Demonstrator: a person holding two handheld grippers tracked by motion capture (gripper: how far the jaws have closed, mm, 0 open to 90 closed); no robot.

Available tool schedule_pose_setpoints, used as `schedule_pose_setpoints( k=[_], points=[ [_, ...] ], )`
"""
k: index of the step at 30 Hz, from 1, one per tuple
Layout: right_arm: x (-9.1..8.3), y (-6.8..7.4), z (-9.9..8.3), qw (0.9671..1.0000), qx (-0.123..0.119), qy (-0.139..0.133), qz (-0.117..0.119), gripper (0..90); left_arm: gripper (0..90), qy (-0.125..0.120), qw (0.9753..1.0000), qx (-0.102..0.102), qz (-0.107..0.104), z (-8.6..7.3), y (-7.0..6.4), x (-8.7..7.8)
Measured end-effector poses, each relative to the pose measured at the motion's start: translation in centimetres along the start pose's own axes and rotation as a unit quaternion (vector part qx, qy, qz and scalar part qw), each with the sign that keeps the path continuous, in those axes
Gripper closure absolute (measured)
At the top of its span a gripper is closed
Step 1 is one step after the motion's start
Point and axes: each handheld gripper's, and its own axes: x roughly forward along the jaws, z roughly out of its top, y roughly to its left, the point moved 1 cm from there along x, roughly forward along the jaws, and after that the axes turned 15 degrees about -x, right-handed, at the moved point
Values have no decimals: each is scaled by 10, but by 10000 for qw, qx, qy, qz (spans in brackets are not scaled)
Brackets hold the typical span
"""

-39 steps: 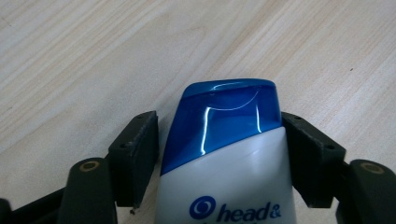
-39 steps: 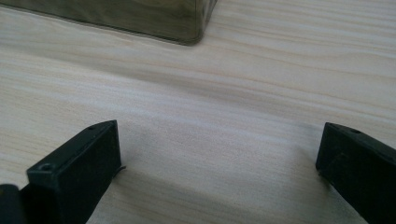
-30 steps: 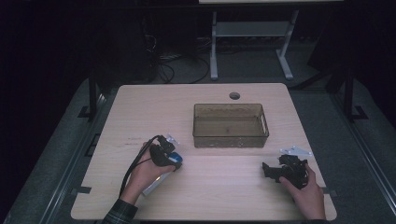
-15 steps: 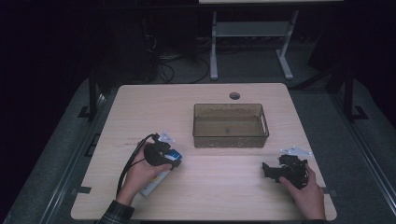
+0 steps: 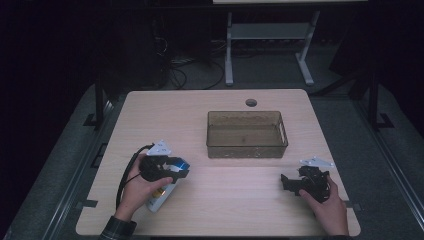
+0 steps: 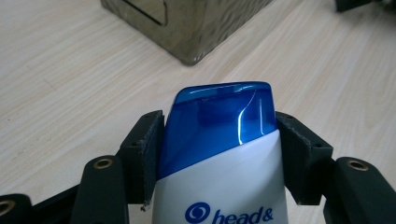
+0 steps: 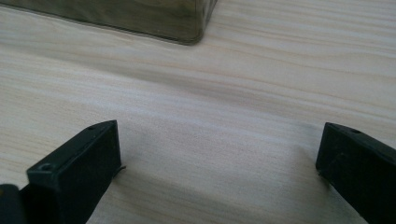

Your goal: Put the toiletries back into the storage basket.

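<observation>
Since a second ago the left gripper (image 5: 176,169) has shifted a little toward the near edge of the table (image 5: 165,107), carrying the shampoo bottle (image 5: 160,192) with it, while the right gripper (image 5: 292,182) has kept its place by the near right corner. From the high view the bottle lies low over the near left part of the tabletop, its white body running back under the person's left hand (image 5: 142,187) and its blue cap (image 6: 219,116) pointing toward the smoky translucent bin (image 5: 247,148) in the middle. The left gripper view shows both black jaws pressed flat against the sides of the bottle right where blue cap meets white body, so the bottle is pinched firmly at its neck. The right gripper's jaws stand wide apart over bare wood, holding nothing, with a corner of the bin ahead of them. My judgement is that the bottle is smooth, glossy plastic, likely slippery, with walls that give when squeezed; how full or heavy it is cannot be told. The cap end is the stiffest place to grip, though most of the weight then hangs behind the jaws and may swing.
</observation>
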Motion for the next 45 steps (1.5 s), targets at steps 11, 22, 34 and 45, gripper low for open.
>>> schedule_pose_setpoints(
  k=[11, 22, 34, 45],
  points=[
    [0, 0, 0, 10000, 0, 0, 0, 0, 376, -621, 9977, -14, -283, -2, 6, -27],
    [0, 0, 0, 10000, 0, 0, 0, 0, 380, -1154, 9920, 43, -511, 2, 5, -54],
    [0, 0, 0, 10000, 0, 1, 1, 0, 381, -1359, 9890, 83, -574, 7, 4, -55],
    [0, 0, 0, 10000, -1, 0, 1, 0, 381, -1534, 9864, 149, -564, 27, 4, -50]
  ],
)
